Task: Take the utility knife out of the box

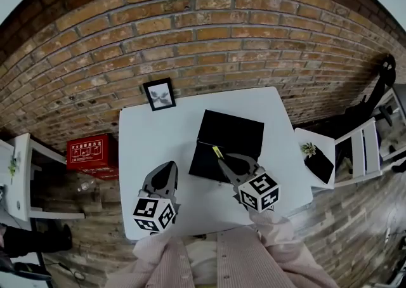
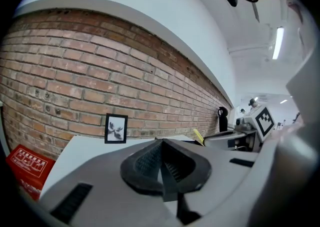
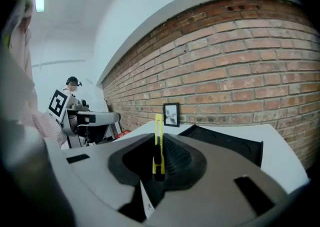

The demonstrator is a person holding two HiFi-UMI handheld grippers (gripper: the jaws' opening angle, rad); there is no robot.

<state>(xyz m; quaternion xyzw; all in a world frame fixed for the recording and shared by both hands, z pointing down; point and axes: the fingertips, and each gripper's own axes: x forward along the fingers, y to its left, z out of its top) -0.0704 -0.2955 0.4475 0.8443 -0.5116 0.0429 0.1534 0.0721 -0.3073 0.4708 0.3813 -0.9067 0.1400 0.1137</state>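
The right tool (image 1: 223, 161) is clamped on the knife (image 1: 217, 151), a slim yellow one. In the right gripper view the tool (image 3: 159, 163) has its jaws closed narrow on the lower end of the knife (image 3: 158, 141). The knife stands upright between the pads, and its upper end sticks out past the jaw tips. From the head view the knife shows over the near part of the box (image 1: 229, 131). The box is black and lies open toward the right edge of the white tabletop (image 1: 155, 137), with its far side pointing at the far right corner. In the right gripper view the box (image 3: 227, 143) lies beyond the jaws and to their right, lower than the knife.

The left tool (image 1: 170, 167) is over the near left part of the tabletop, well apart from the box and level with the right tool. Its own view shows the tool (image 2: 162, 163) with its jaws together and nothing between them.

A small frame (image 1: 159, 94) stands at the far edge of the tabletop, near the far left corner. It leans against the brick wall (image 1: 203, 33). A red case (image 1: 92, 151) sits on the floor to the left of the tabletop.
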